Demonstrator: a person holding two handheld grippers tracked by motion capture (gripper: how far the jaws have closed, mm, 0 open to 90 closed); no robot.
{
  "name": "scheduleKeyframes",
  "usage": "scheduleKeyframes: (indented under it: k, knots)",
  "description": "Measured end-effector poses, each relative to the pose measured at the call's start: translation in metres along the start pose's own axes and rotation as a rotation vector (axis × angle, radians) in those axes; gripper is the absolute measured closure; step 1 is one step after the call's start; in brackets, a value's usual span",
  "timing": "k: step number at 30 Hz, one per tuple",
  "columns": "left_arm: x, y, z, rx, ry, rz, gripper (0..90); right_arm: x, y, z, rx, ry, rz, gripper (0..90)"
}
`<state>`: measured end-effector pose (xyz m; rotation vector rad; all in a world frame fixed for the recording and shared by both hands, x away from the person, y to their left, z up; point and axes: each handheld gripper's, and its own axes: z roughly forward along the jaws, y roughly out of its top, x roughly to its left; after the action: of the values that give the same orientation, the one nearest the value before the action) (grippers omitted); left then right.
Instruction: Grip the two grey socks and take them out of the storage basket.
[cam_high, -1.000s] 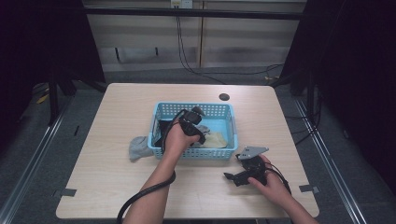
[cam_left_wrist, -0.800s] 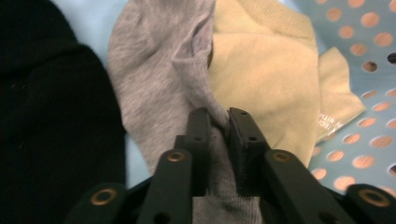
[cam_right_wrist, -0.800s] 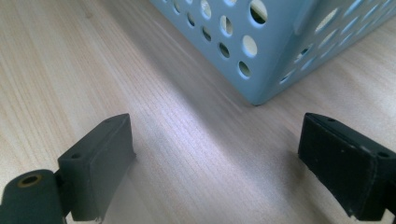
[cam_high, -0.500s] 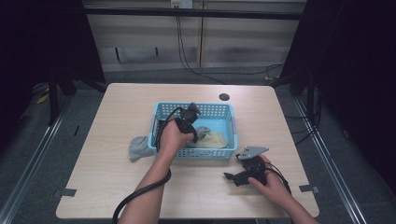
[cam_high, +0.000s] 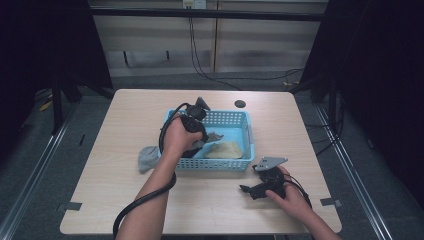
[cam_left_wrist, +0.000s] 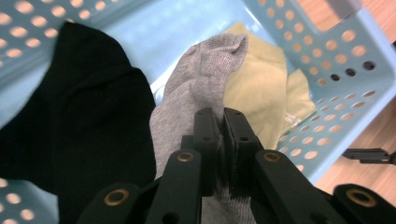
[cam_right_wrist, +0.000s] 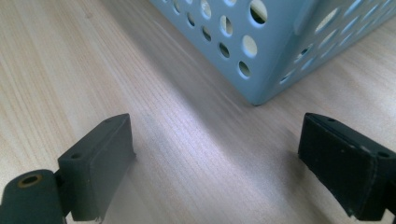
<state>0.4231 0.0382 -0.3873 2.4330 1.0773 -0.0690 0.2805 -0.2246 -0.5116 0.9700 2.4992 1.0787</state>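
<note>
A light blue perforated basket stands at the table's middle. Inside it my left gripper is shut on a grey sock. In the left gripper view the jaws pinch the grey sock, which hangs lifted above a yellow sock and beside a black sock. The yellow sock lies on the basket floor. My right gripper rests on the table in front of the basket's right corner. Its jaws stand open over bare wood, facing the basket corner.
A second grey sock lies on the table against the basket's left side. A small dark round disc sits near the far edge. The left gripper's cable trails toward the front edge.
The left hand has risen and drawn back slightly inside the basket, pulling the grey sock up with it. The right hand has stayed where it was.
</note>
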Motion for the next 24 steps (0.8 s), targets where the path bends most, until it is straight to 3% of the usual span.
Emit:
scheduleKeyframes:
  k: [24]
  knots:
    - [0.010, 0.008, -0.046, -0.076, 0.033, -0.014, 84.2, 0.000, 0.000, 0.000, -0.001, 0.000, -0.003, 9.9]
